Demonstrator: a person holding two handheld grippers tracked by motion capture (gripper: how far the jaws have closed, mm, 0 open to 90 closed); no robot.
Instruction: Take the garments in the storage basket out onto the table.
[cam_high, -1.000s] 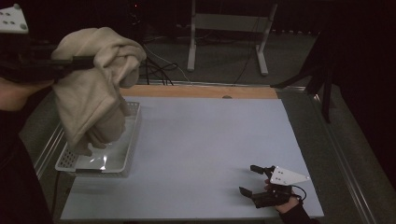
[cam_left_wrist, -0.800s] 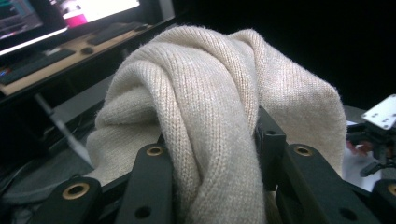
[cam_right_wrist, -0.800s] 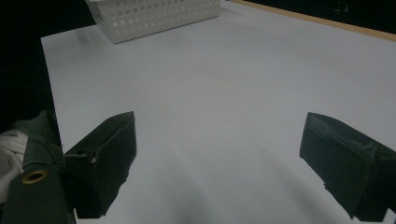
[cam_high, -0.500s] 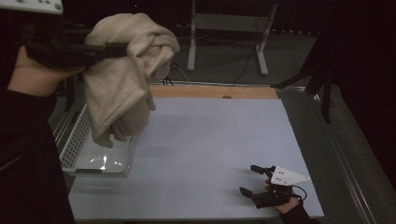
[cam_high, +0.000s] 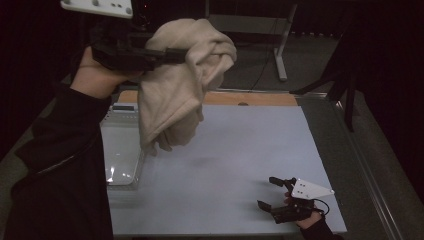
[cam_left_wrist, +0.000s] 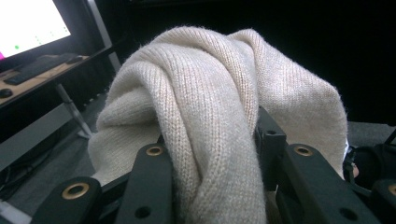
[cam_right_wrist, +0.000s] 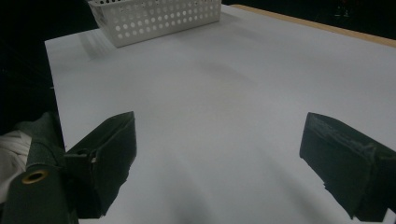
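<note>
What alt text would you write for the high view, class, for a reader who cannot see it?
The left tongs hold a bunched cream sweater above a white basket at the table's left edge. The right tongs rest open, near the front right corner.

- L gripper (cam_high: 187, 52): black jaws w/ brass-ringed screw holes, white plate on top.
- R gripper (cam_high: 272, 192): black, grey three-cornered plate w/ dark dots, thin black cable.
- Dark long sleeves (cam_high: 60, 165).

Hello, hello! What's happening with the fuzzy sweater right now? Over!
Left hand-held gripper shut on cream sweater, lifted above the table. Right hand-held gripper open, low on table. White basket beside the sweater; path clear.
</note>
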